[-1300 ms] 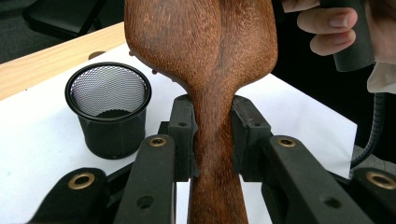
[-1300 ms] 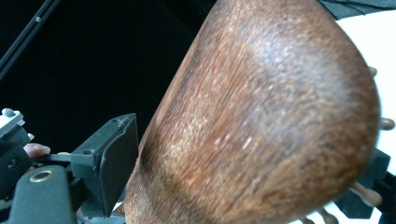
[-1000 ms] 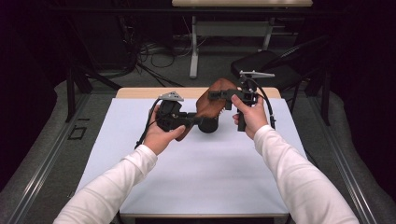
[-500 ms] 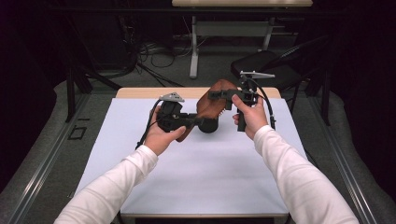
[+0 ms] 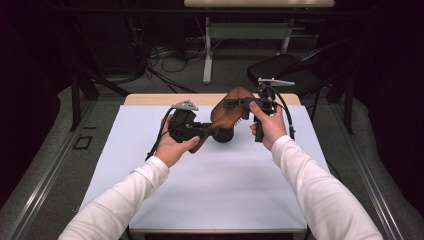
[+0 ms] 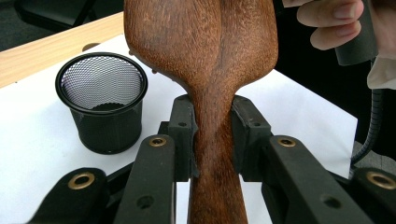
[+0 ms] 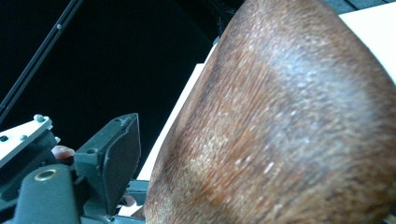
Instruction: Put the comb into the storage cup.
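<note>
Brush: a brown wooden hairbrush, held above the white worktop, toward its far edge. No brand, label or writing can be read on the brush or on either tool.

Left hand comes in from the near edge of the worktop, forearm in a white sleeve, and holds the left tongs roughly level, pointing toward the right hand. In the left gripper view the left tongs are clamped on the narrow neck of the brush, one pad on each side and both touching the wood; the broad head rises beyond the pads.

Right hand is raised just right of the brush, with the right tongs pointing left at the brush head. The jaws of the right tongs have just been closing. In the right gripper view one pad stands just left of the brush with a narrow gap between them; the other pad is hidden, so a grip cannot be confirmed.

Mesh cup, black, stands upright on the worktop, left of the brush head in the left gripper view and apart from it.
</note>
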`<state>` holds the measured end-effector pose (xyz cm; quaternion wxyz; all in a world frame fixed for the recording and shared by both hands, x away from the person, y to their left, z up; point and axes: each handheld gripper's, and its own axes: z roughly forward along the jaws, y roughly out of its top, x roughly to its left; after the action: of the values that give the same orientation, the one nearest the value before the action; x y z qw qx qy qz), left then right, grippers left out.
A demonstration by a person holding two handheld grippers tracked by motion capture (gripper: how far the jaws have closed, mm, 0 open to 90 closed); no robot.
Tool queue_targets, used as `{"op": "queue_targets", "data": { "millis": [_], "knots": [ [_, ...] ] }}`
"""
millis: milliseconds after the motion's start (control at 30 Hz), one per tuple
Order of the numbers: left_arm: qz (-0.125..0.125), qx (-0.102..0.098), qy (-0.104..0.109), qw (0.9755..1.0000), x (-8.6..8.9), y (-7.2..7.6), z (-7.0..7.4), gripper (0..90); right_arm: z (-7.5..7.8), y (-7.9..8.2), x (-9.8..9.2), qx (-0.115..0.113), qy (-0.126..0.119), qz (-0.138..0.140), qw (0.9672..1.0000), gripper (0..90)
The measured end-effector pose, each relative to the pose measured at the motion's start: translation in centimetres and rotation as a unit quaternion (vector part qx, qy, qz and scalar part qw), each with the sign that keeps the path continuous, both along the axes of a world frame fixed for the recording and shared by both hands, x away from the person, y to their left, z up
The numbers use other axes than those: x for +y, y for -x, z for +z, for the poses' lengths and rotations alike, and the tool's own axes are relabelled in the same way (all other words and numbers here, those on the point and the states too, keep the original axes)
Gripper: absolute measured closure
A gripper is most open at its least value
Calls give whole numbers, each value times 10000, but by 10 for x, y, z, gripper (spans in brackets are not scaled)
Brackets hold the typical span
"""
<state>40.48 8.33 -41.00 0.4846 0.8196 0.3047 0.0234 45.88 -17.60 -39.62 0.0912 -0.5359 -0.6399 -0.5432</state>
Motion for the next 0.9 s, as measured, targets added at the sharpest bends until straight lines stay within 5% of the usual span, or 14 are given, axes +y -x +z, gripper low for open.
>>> {"op": "queue_targets", "data": {
  "millis": [267,900],
  "knots": [
    [-11,6,5,10000,-1,0,-1,722,-1,-1,-2,-2,47,22,10000,216],
    [-52,42,8,10000,-3,0,-5,725,-8,-1,-9,152,-462,-175,9987,325]
  ]
}}
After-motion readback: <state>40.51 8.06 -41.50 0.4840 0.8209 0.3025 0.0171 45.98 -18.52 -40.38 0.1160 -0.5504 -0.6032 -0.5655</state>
